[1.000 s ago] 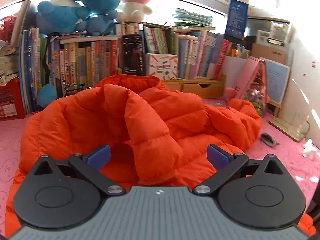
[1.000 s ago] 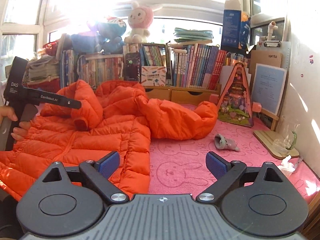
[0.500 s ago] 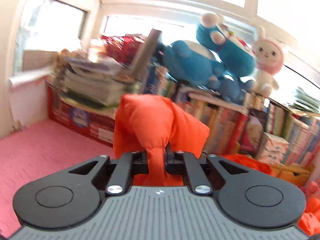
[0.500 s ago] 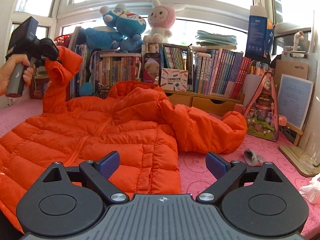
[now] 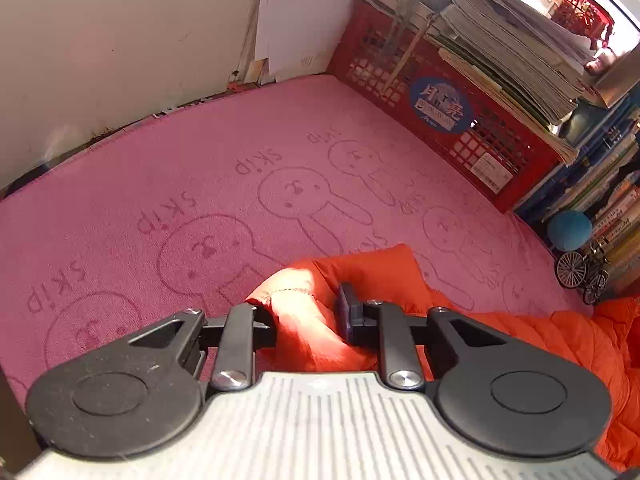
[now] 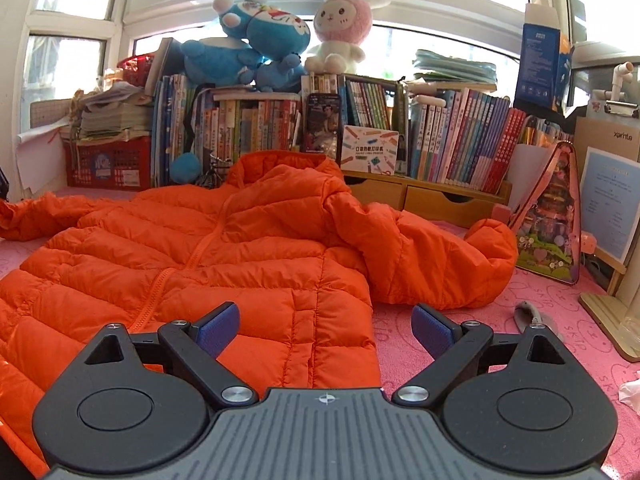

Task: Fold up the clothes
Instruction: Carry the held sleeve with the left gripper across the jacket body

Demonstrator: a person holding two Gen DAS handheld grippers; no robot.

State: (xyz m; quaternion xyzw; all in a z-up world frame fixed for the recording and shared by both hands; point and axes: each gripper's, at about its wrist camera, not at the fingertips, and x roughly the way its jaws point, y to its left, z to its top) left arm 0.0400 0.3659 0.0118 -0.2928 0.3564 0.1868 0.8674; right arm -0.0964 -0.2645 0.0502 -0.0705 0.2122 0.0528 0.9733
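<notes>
Across the pink mat (image 6: 460, 322) an orange puffer jacket (image 6: 224, 256) lies spread front-up, its zipper running down the middle, one sleeve (image 6: 436, 264) bunched to the right and the other sleeve (image 5: 360, 276) stretched out to the far left. Behind it stand a row of books (image 6: 460, 140) and a red crate (image 5: 440, 120). At the left, the left gripper (image 5: 308, 316) holds that sleeve's cuff between its fingers, though they look partly spread. Nearer, the right gripper (image 6: 326, 328) hovers released above the jacket's hem.
</notes>
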